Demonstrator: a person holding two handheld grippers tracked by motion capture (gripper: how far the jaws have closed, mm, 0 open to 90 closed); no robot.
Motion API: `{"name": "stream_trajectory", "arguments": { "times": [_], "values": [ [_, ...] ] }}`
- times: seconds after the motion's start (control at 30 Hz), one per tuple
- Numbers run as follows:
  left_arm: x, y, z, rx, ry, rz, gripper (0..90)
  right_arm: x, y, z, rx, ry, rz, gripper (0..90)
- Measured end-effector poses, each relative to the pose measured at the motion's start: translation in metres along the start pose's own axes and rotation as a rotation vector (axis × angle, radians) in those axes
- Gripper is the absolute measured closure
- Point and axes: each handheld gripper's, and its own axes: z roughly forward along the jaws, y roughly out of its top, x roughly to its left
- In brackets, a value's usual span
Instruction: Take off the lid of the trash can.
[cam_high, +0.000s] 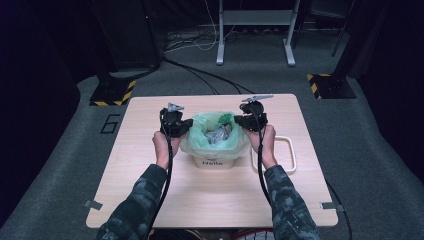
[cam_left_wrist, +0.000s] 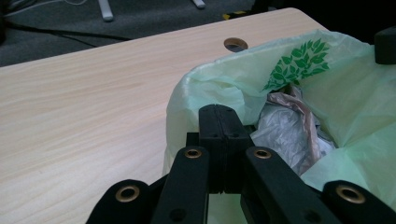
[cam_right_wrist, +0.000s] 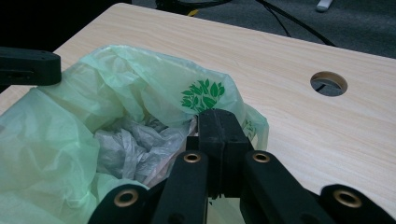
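A small white bin (cam_high: 214, 162) labelled "Hello" stands mid-table, lined with a pale green bag (cam_high: 200, 135) that carries a green leaf print (cam_left_wrist: 299, 63) (cam_right_wrist: 203, 95). Crumpled grey-white waste (cam_left_wrist: 285, 128) (cam_right_wrist: 130, 144) lies inside. My left gripper (cam_high: 184, 126) (cam_left_wrist: 219, 119) is at the bag's left rim, its jaws pressed together on the film. At the right rim my right gripper (cam_high: 244, 121) (cam_right_wrist: 218, 122) is shut on the film in the same way. Both hands hold level on either side of the bin.
A white rounded frame (cam_high: 289, 152) lies on the table (cam_high: 150, 190) just right of the bin, under the right hand. A round cable hole (cam_left_wrist: 236, 44) (cam_right_wrist: 329, 84) sits near the table's far edge. Cables and stand feet (cam_high: 112, 92) are on the floor beyond.
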Motion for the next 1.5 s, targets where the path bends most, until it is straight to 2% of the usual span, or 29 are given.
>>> {"name": "stream_trajectory", "arguments": {
  "times": [0.13,0.17,0.47,0.6,0.7,0.83,0.87,0.9,0.93,0.97,1.0,1.07,1.2,1.23,1.33,1.4,1.43,1.5],
  "values": [
    [0.0,0.002,-0.001,-0.001,-0.018,-0.01,89.9,0.001,0.002,-0.002,-0.003,0.001,-0.008,90.0],
    [-0.001,0.004,-0.003,-0.006,-0.035,-0.013,89.9,0.001,0.003,-0.003,-0.006,0.002,-0.012,90.0],
    [-0.006,0.025,-0.011,-0.03,-0.079,0.007,89.9,0.007,0.015,-0.012,-0.035,0.02,-0.025,90.0],
    [-0.009,0.029,-0.011,-0.029,-0.096,0.013,89.9,0.01,0.018,-0.013,-0.041,0.03,-0.025,90.0],
    [-0.015,0.029,-0.005,-0.022,-0.125,0.009,89.8,0.016,0.022,-0.011,-0.038,0.049,-0.036,90.0],
    [-0.017,0.026,0.003,0.005,-0.144,0.0,89.8,0.021,0.021,-0.006,-0.018,0.058,-0.042,90.0],
    [-0.018,0.025,0.007,0.018,-0.148,-0.003,89.8,0.023,0.019,0.0,0.001,0.065,-0.048,90.0],
    [-0.02,0.021,0.014,0.056,-0.154,0.012,89.8,0.024,0.017,0.002,0.012,0.067,-0.051,90.0],
    [-0.02,0.021,0.014,0.056,-0.154,0.012,89.7,0.025,0.016,0.005,0.027,0.07,-0.051,90.0],
    [-0.024,0.016,0.021,0.102,-0.145,0.058,89.5,0.025,0.013,0.008,0.039,0.07,-0.05,90.0],
    [-0.025,0.014,0.022,0.11,-0.139,0.074,89.1,0.025,0.011,0.011,0.054,0.067,-0.049,90.0],
    [-0.025,0.012,0.022,0.112,-0.149,0.081,87.8,0.024,0.005,0.017,0.08,0.068,-0.05,90.0],
    [-0.023,0.014,0.018,0.091,-0.159,0.069,82.7,0.022,0.001,0.018,0.085,0.069,-0.047,90.0],
    [-0.021,0.018,0.011,0.075,-0.177,0.068,77.1,0.021,0.004,0.012,0.065,0.07,-0.041,87.6],
    [-0.019,0.024,0.003,0.046,-0.174,0.078,67.5,0.019,0.011,-0.002,0.032,0.07,-0.042,81.9],
    [-0.014,0.032,-0.007,0.01,-0.154,0.061,58.6,0.017,0.015,-0.009,0.02,0.06,-0.048,78.0],
    [-0.014,0.032,-0.007,0.01,-0.154,0.061,54.7,0.016,0.016,-0.012,0.014,0.049,-0.05,75.1],
    [-0.006,0.034,-0.011,0.005,-0.116,0.028,45.5,0.012,0.018,-0.016,0.01,0.025,-0.036,68.1]
  ]
}}
